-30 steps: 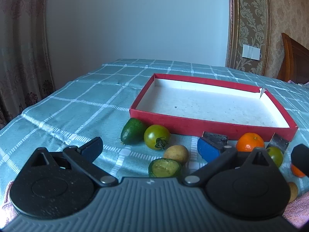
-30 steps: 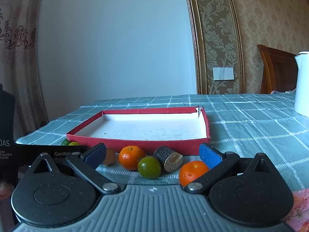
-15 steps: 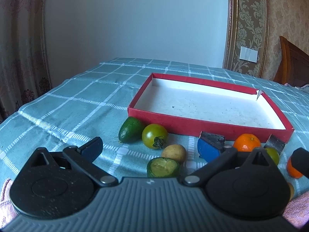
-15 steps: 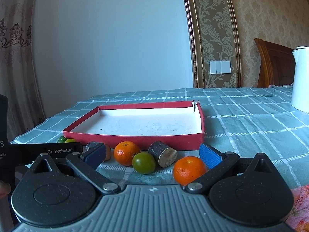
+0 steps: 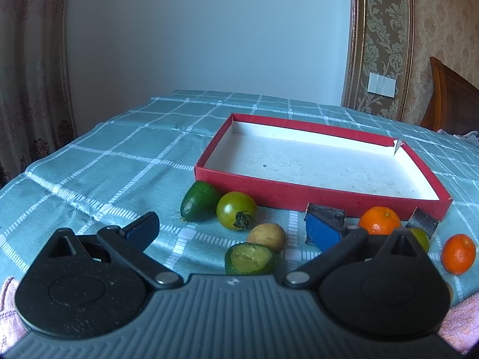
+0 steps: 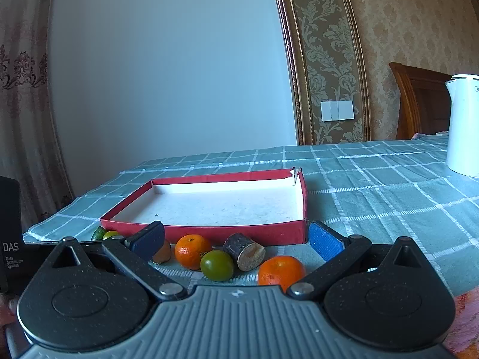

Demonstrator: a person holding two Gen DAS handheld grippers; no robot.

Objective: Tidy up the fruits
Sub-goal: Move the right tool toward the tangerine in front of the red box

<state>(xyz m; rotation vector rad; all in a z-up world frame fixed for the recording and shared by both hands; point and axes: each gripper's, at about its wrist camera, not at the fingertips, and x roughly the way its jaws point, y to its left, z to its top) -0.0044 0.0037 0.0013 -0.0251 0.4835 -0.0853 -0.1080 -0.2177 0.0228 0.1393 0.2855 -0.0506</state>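
Note:
An empty red box (image 5: 323, 193) with a white inside sits on the checked tablecloth; it also shows in the right wrist view (image 6: 209, 233). Fruits lie in a row in front of it: a dark green fruit (image 5: 199, 200), a green tomato (image 5: 236, 214), a small yellow fruit (image 5: 266, 236), a cut green fruit (image 5: 250, 258), two oranges (image 5: 379, 220) (image 5: 458, 252). In the right wrist view I see two oranges (image 6: 193, 251) (image 6: 280, 270), a green tomato (image 6: 217, 264) and a brown cut piece (image 6: 244, 251). My left gripper (image 5: 232, 233) is open and empty. My right gripper (image 6: 236, 240) is open and empty.
A white kettle (image 6: 464, 125) stands on the table at the far right. A wooden chair (image 6: 419, 101) stands behind the table. A curtain (image 5: 30, 74) hangs at the left. The left gripper's black body (image 6: 10, 230) shows at the right wrist view's left edge.
Both grippers have risen and pulled back a little, so the box and fruits sit slightly farther and lower. Both stay open. No fruit has moved.

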